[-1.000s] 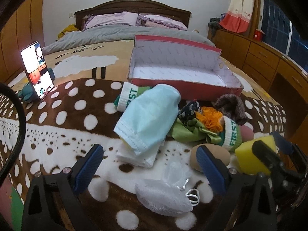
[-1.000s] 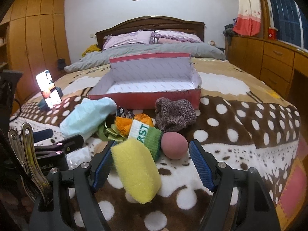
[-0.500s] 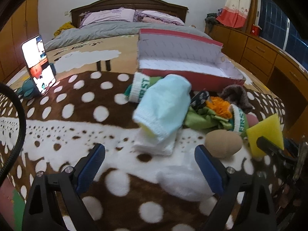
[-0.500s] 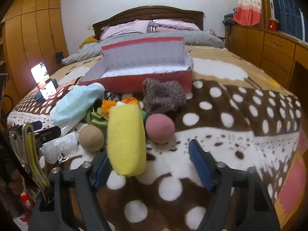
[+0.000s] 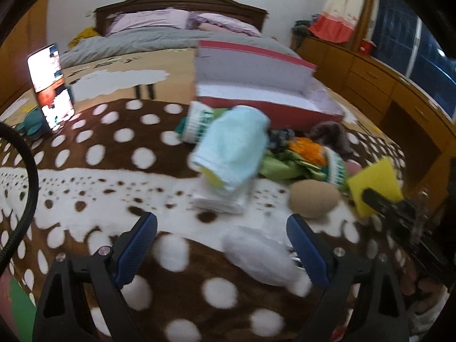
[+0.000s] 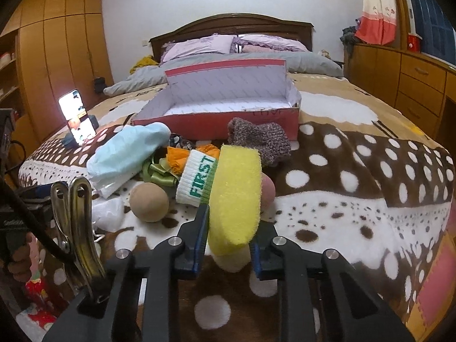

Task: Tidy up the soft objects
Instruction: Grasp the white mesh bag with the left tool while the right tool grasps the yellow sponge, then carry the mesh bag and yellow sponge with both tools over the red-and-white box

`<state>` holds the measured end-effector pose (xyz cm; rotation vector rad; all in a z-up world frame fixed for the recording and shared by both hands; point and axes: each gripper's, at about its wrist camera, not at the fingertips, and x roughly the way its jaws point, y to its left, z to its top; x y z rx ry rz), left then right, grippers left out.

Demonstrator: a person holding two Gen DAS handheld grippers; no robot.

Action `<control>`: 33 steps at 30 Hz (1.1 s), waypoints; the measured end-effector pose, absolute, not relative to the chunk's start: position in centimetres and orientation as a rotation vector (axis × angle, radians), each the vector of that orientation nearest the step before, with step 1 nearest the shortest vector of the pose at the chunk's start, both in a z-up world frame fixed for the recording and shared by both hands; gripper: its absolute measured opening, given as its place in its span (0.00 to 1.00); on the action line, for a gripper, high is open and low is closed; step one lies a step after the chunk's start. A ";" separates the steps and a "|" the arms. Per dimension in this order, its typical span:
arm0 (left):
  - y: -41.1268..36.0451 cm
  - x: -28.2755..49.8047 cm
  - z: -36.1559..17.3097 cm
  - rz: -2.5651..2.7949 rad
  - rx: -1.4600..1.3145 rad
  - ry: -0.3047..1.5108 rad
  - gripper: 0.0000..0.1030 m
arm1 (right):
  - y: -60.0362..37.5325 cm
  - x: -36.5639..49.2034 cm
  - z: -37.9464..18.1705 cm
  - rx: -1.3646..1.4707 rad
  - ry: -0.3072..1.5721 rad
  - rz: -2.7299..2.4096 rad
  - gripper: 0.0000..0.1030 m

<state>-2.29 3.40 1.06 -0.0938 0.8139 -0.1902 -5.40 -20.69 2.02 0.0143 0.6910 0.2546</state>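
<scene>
My right gripper (image 6: 229, 236) has its jaws closing on a yellow sponge (image 6: 236, 196), whose lower end is squeezed between the blue pads while it stands upright. In the left wrist view the same sponge (image 5: 373, 183) shows at the right edge. My left gripper (image 5: 221, 222) is open just above the spotted blanket. A white mesh pouch (image 5: 256, 256) lies between its fingers, close to the right one and touching neither pad. Beyond lie a light blue cloth (image 5: 230, 151), a tan ball (image 5: 313, 198), a green-and-white "FIRST" sock (image 6: 199, 182) and a brown knitted piece (image 6: 259, 139).
An open red box (image 6: 216, 126) with a white inside sits on the bed behind the pile. A lit phone (image 5: 50, 85) stands propped at the left. A pink ball (image 6: 269, 191) peeks from behind the sponge. Wooden drawers (image 6: 421, 85) line the right wall.
The right jaws have gone from wide open to closed on the yellow sponge, which now stands upright. The white pouch now sits nearer the left gripper's right finger.
</scene>
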 end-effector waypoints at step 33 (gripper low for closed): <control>1.0 -1.5 4.5 -0.362 -0.113 0.779 0.16 | -20.7 -6.2 5.0 0.017 0.625 0.310 0.24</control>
